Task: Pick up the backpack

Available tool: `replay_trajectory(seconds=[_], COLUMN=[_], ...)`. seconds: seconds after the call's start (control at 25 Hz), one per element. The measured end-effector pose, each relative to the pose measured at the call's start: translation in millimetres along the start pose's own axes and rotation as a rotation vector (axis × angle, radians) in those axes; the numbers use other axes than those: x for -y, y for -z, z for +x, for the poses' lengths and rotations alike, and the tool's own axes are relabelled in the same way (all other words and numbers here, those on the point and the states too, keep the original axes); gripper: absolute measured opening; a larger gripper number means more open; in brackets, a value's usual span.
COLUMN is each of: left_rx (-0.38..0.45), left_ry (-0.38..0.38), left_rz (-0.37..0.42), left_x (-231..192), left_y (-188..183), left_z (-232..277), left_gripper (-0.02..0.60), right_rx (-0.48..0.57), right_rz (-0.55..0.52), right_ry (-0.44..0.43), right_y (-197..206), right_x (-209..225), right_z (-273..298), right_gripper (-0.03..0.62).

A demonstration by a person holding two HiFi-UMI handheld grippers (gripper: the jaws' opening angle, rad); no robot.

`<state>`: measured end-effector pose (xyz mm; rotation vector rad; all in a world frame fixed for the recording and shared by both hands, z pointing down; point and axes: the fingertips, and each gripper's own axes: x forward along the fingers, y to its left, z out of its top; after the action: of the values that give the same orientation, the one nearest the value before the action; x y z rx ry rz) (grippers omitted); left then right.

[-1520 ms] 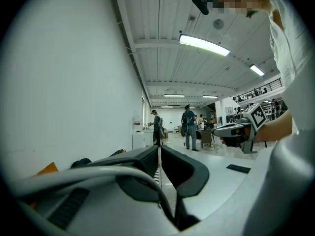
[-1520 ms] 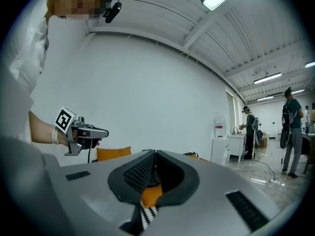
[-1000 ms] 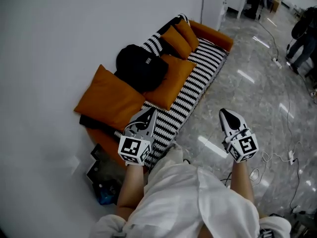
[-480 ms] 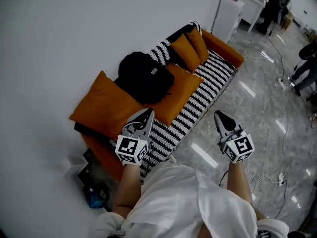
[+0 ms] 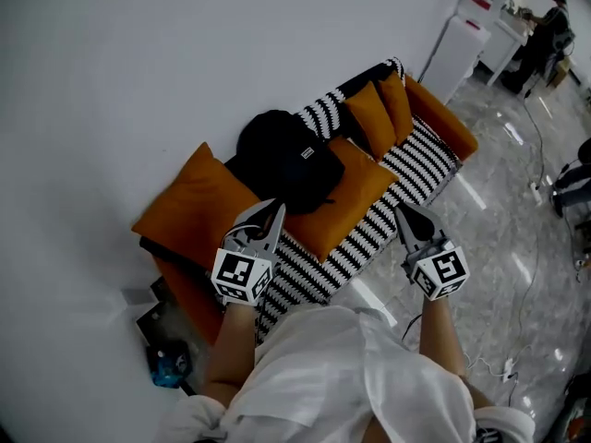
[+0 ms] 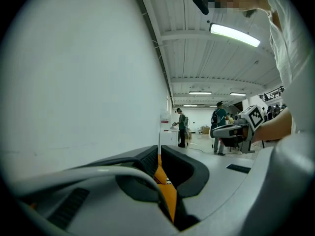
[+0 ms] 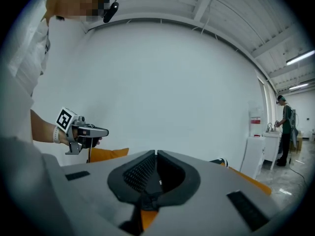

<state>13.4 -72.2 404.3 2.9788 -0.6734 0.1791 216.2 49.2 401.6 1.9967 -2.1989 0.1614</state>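
Both hand-held grippers have come closer to the sofa (image 5: 369, 233) over the last second, and the backpack (image 5: 291, 160) now sits nearer the left one's tips in the head view.

The left hand-held gripper (image 5: 274, 209) has its jaws drawn narrow, almost together, with nothing gripped. Only a strip of orange fabric shows through the slit in its own view. It points toward the sofa's front edge, and its tips overlap the lower edge of an orange cushion (image 5: 346, 197) in the head view. Whether they touch it cannot be told.

The right hand-held gripper (image 5: 404, 212) is also closed to a thin slit and is empty. It hangs over the sofa's front edge, further toward the far end, above the striped seat and the glossy floor (image 5: 517, 247).

The backpack is black and rounded, and neither gripper touches it. It rests on the sofa against the back edge by the white wall (image 5: 138, 63). It lies between a large orange cushion (image 5: 189, 210) at the near end and the cushion under the left gripper's tips.

Two more orange cushions (image 5: 380, 116) lean at the sofa's far end. Beyond that end stands a white cabinet (image 5: 457, 53), with a person (image 5: 545, 26) further back. Dark clutter (image 5: 166, 358) lies on the floor beside the sofa's near end, and cables (image 5: 506, 367) trail across the floor to the right.
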Motion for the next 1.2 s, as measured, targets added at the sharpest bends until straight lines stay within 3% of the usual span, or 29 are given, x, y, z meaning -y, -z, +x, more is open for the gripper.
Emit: replay_trajectory(seconds=[0.32, 0.88, 1.2], left_rx=[-0.008, 0.009, -0.019], left_ry=[-0.132, -0.515, -0.598], left_rz=[-0.027, -0.205, -0.247], left_x=[-48.5, -109.5, -133.2], left_y=[5.0, 22.6, 47.6], left_z=[20.0, 56.5, 73.7], left_gripper=[0.038, 0.038, 0.038], right_rx=[-0.031, -0.065, -0.092], right_rz=[-0.034, -0.109, -0.134], right_ry=[-0.168, -0.565, -0.724], right_y=[1.6, -2.4, 15.5], right_x=[14.9, 54.3, 28.5], right_z=[91.0, 244.5, 310.4], right_gripper=[0.021, 0.021, 0.031])
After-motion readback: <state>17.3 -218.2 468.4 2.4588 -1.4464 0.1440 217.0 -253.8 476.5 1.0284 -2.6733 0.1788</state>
